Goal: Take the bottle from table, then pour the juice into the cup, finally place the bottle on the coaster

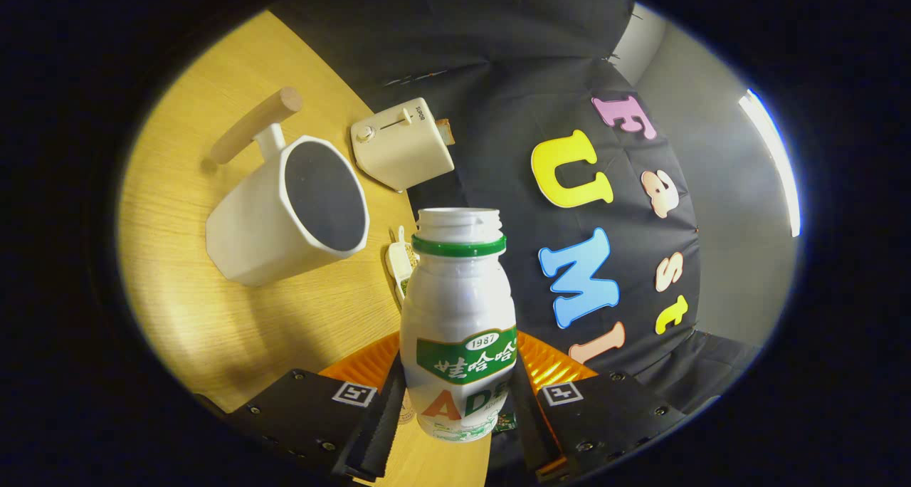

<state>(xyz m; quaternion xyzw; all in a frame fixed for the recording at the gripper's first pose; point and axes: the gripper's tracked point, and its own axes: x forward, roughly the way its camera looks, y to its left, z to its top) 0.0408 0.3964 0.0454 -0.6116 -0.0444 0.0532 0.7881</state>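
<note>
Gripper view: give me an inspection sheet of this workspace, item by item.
Surface: wooden table, light grain, tilted in this view.
Job's things: bottle, white, green neck ring, cap off, held between the fingers; white cup with wooden handle, beyond and beside the bottle, inside looks dark. Orange ridged piece behind the bottle, possibly the coaster; cannot tell.
Clutter: cream toaster beyond the cup; small white item behind the bottle, unclear.
Grippers: hand-held gripper shut on the bottle.
Cables: nothing seen.
Surroundings: black cloth wall; lit strip on grey wall.
</note>
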